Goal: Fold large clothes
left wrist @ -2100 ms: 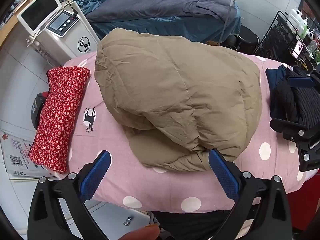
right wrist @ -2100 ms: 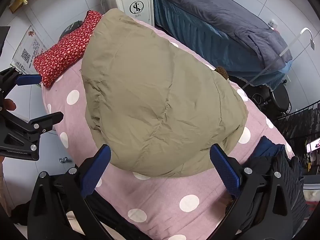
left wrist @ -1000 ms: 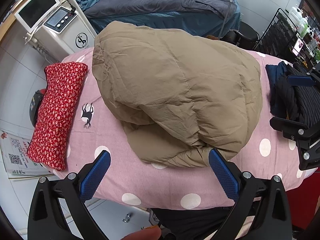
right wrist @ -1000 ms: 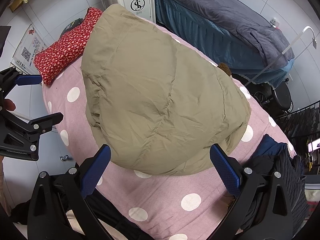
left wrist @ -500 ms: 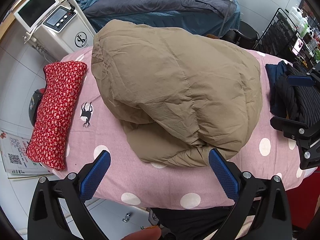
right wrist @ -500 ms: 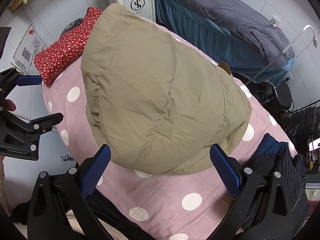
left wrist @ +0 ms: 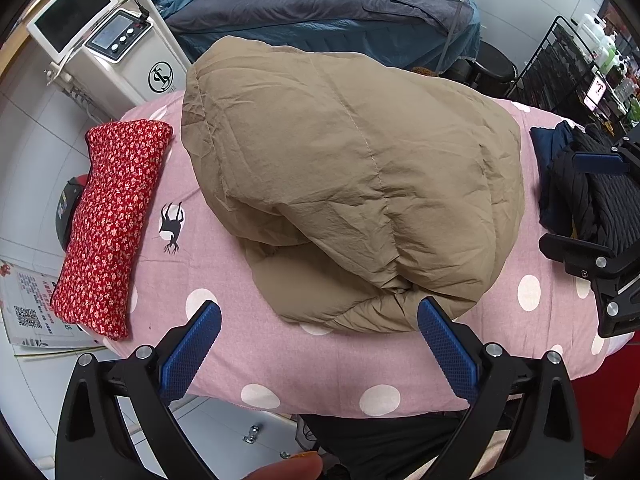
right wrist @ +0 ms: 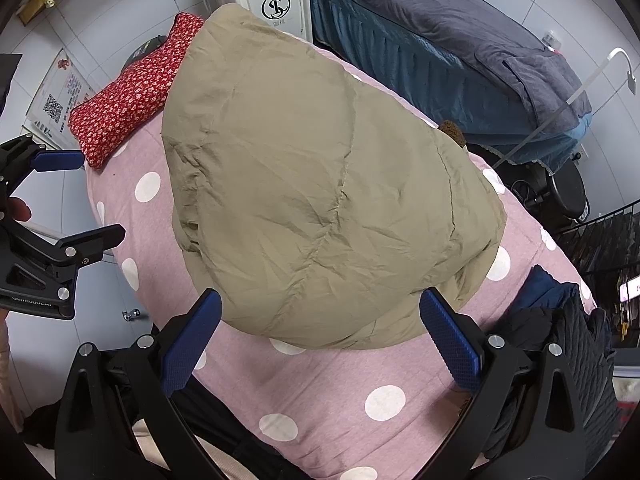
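Note:
A puffy tan down jacket (left wrist: 352, 184) lies folded in a bulky mound on the pink polka-dot bed (left wrist: 304, 364); it also shows in the right wrist view (right wrist: 320, 184). My left gripper (left wrist: 318, 340) is open and empty, hovering over the bed's near edge just short of the jacket's front fold. My right gripper (right wrist: 320, 332) is open and empty, above the bed (right wrist: 320, 384) at the jacket's near right edge. Each gripper shows at the side of the other's view.
A red floral pillow (left wrist: 110, 220) lies at the bed's left end. Dark folded clothes (left wrist: 580, 188) are piled at the right end. A white machine (left wrist: 116, 56) and a grey-blue bed (left wrist: 320, 4) stand behind. A black wire rack (left wrist: 568, 72) is far right.
The jacket stays in place. Both grippers have drawn back and risen slightly, staying open and empty.

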Demonstrator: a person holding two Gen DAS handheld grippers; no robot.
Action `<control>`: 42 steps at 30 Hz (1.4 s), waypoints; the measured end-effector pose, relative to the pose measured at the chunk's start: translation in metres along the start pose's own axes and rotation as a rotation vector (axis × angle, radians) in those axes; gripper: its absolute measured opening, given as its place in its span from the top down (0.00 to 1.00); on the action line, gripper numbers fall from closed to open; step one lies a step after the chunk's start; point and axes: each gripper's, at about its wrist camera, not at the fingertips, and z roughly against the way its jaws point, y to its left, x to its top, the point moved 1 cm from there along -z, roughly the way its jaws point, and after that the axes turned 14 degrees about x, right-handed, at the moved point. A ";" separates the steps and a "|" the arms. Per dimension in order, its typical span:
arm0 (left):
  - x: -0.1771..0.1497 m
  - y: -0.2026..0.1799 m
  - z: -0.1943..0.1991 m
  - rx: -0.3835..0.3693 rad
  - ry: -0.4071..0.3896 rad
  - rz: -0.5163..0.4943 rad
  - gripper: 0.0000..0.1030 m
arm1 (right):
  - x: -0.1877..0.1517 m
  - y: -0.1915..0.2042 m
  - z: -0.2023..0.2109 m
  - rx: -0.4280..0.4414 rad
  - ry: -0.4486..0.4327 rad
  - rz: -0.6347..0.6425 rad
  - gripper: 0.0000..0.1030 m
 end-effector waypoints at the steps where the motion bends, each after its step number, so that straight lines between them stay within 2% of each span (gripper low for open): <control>1: 0.000 0.000 0.000 0.000 0.000 0.000 0.06 | 0.000 0.000 0.000 0.001 0.000 -0.001 0.05; 42: 0.001 0.000 -0.008 -0.016 0.030 -0.002 0.06 | 0.000 -0.003 -0.005 0.018 0.010 -0.010 0.05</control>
